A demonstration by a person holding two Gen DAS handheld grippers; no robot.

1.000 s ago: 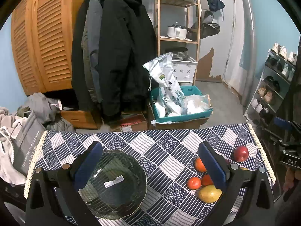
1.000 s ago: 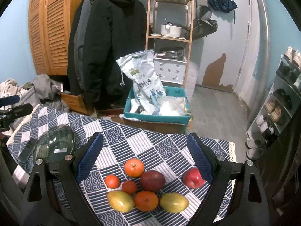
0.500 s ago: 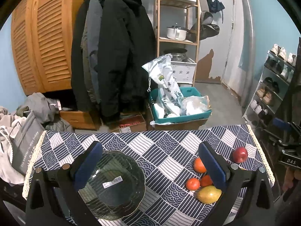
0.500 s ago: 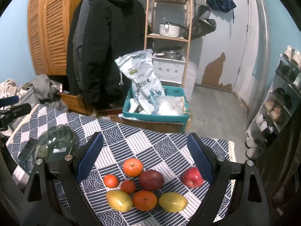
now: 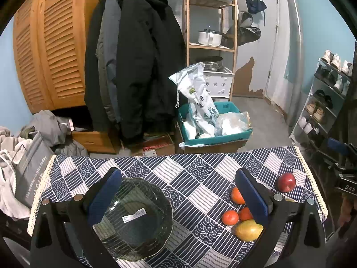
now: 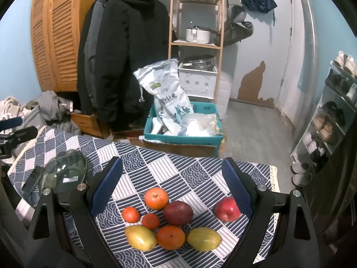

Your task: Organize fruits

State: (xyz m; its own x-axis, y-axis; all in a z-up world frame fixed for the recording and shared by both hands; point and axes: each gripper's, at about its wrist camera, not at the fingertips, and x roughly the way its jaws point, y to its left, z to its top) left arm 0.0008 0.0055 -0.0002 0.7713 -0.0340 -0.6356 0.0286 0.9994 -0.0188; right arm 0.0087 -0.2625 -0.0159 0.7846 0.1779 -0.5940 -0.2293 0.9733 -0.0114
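Note:
A cluster of fruit lies on the blue patterned tablecloth (image 6: 178, 167): a large orange (image 6: 156, 198), two small tangerines (image 6: 131, 214), a dark red mango (image 6: 177, 209), a red apple (image 6: 227, 209), two yellow mangoes (image 6: 140, 237) and another orange (image 6: 170, 237). My right gripper (image 6: 171, 192) is open above the cluster. A dark glass bowl (image 5: 136, 216) sits on the left of the table. My left gripper (image 5: 178, 198) is open, its left finger over the bowl's rim. The apple (image 5: 286, 182) and some fruit (image 5: 248, 230) also show in the left wrist view.
Beyond the table's far edge stand a teal crate (image 6: 185, 131) with bags, hanging coats (image 6: 120, 55), a wooden shelf (image 6: 196, 22) and a shoe rack (image 6: 330, 129). A grey bag and clothes (image 5: 31, 156) lie past the table's left edge.
Both grippers have drifted slightly; the scene sits a little lower in each view. Nothing was grasped or moved.

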